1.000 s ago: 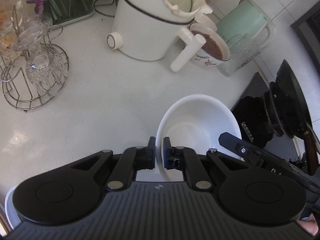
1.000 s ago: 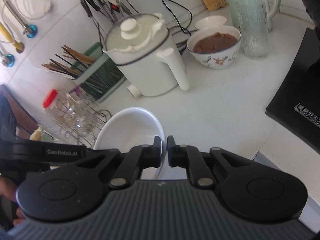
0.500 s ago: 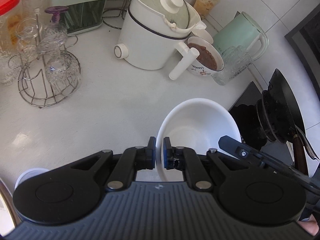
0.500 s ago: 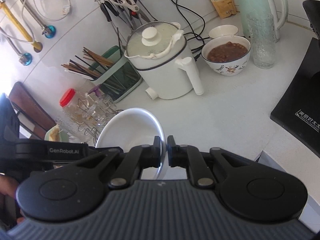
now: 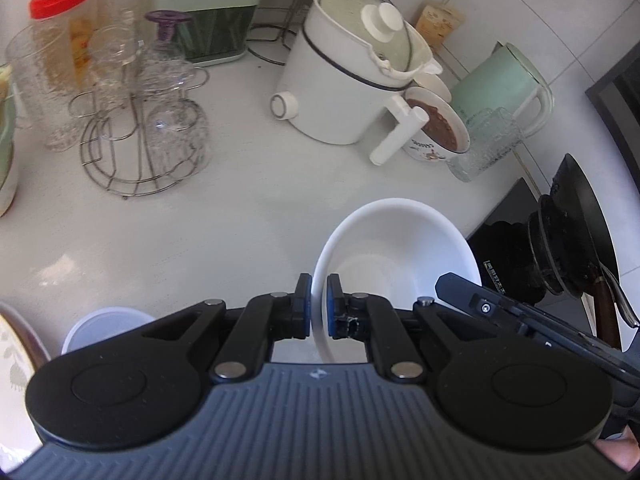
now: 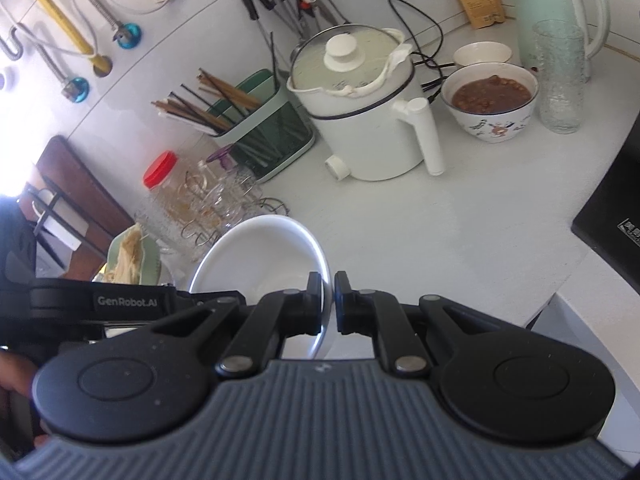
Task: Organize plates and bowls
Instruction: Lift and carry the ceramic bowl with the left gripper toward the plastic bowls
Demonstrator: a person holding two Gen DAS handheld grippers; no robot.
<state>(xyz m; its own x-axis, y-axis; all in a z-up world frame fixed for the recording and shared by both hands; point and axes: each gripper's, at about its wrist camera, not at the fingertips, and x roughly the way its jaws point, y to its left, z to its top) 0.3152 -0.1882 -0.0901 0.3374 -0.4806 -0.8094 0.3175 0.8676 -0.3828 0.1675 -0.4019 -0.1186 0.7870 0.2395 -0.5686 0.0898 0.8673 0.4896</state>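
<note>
A large white bowl (image 5: 396, 248) is held above the white counter by both grippers. My left gripper (image 5: 319, 306) is shut on the bowl's left rim. My right gripper (image 6: 328, 304) is shut on the right rim of the same bowl (image 6: 260, 256). The bowl is empty and tilted slightly. The other gripper's black body shows at each view's edge. A patterned bowl of brown food (image 6: 490, 100) and a small white bowl (image 6: 482, 53) stand at the back. A patterned plate's edge (image 5: 12, 360) and a white lid or dish (image 5: 106, 326) lie low on the left.
A white electric pot (image 6: 364, 108) with a long handle stands mid-counter. A wire rack of glasses (image 5: 152, 136), a red-lidded jar (image 5: 60, 28) and a green chopstick holder (image 6: 260, 128) are on the left. A green kettle (image 5: 500, 88), a glass (image 6: 560, 76) and a black stove with a pan (image 5: 568, 232) are right.
Both grippers have risen and drawn back with the bowl. More of the counter, the rack and the wall now shows. The grip on the bowl is unchanged.
</note>
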